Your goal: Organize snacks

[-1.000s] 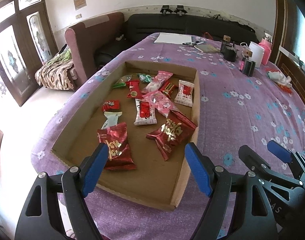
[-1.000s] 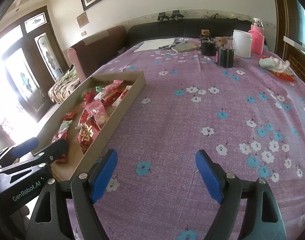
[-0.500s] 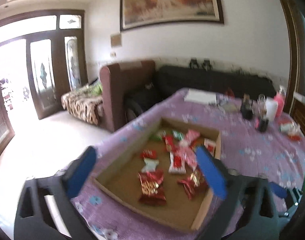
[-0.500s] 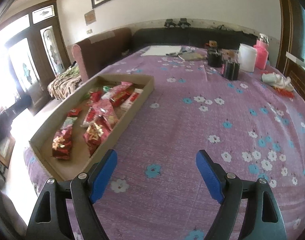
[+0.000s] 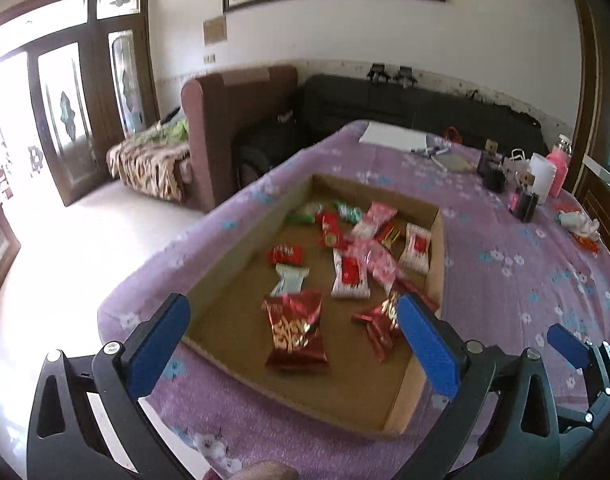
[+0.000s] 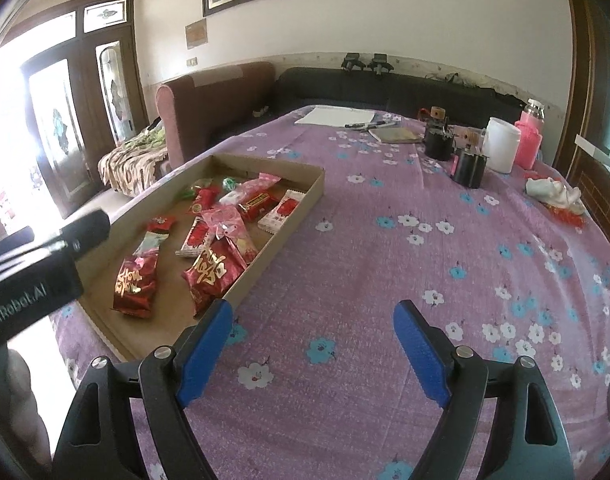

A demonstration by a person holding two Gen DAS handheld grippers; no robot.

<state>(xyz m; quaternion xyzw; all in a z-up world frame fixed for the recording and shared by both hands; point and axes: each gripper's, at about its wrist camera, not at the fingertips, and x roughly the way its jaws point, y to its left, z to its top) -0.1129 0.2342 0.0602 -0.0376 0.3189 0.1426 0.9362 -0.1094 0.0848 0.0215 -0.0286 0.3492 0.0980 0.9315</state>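
Note:
A shallow cardboard tray (image 5: 436,240) lies on the purple flowered tablecloth (image 5: 505,280) and holds several snack packets: two large red foil bags (image 5: 295,330) near its front, white-and-red, pink, green and small red wrappers (image 5: 347,276) further back. My left gripper (image 5: 293,340) is open and empty, held above the tray's near edge. My right gripper (image 6: 313,340) is open and empty over bare cloth to the right of the tray (image 6: 301,200). The red bags (image 6: 213,270) show there too.
At the far end of the table stand a white cup (image 6: 501,150), a pink bottle (image 6: 529,140), black holders (image 6: 469,166), a notebook (image 6: 395,135) and white paper (image 6: 333,115). A white cloth (image 6: 553,192) lies at the right. A sofa and armchair stand beyond.
Both grippers have drawn back and risen from the table, so more of the room shows. The tray and snacks have not moved. Both grippers stayed open.

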